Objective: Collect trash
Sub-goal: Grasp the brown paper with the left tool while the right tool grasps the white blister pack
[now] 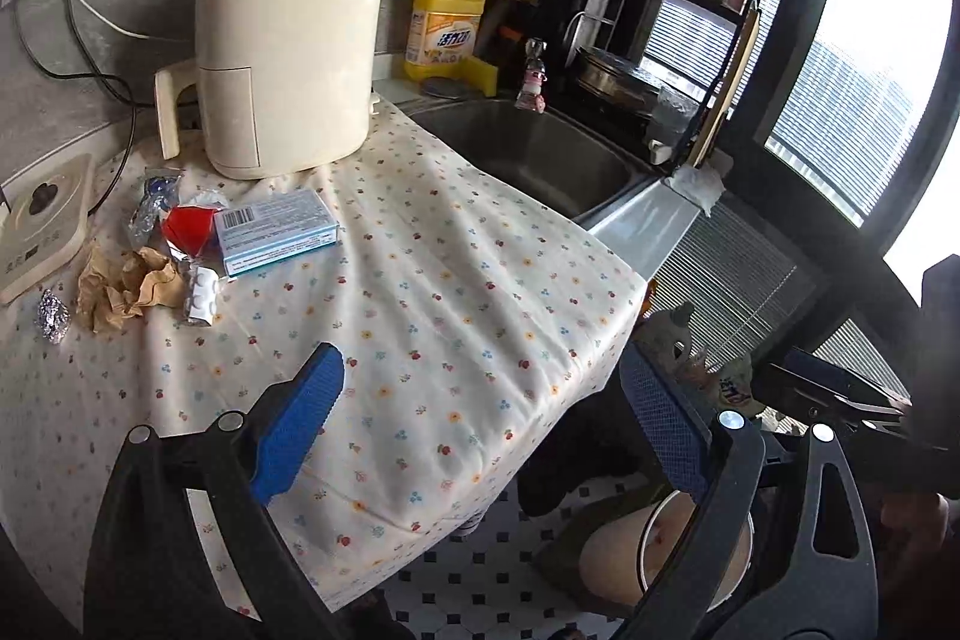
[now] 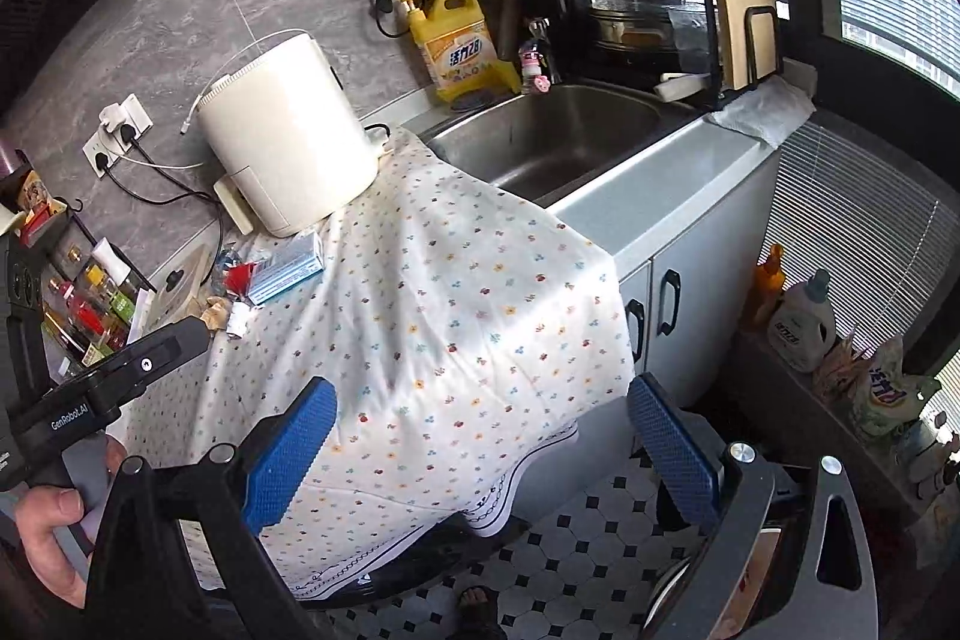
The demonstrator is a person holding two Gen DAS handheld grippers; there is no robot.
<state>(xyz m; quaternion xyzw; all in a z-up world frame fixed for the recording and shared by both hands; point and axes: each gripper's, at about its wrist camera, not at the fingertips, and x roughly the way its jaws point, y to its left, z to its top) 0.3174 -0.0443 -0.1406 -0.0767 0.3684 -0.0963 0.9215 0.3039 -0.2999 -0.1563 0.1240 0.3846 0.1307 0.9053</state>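
Apparently little is collected yet: left of the air fryer (image 1: 288,58), foil ball (image 1: 53,319), crumpled brown paper (image 1: 123,289), red wrapper (image 1: 189,229) and blue box (image 1: 276,232) remain on the cloth while the left gripper (image 1: 480,436) and right gripper (image 2: 480,454) gape empty.

Trash lies clustered near the desk's far left: a foil ball (image 1: 54,319), crumpled brown paper (image 1: 126,289), white blister pack (image 1: 201,292), red wrapper (image 1: 189,226), clear wrapper (image 1: 153,202) and flat blue box (image 1: 276,232).
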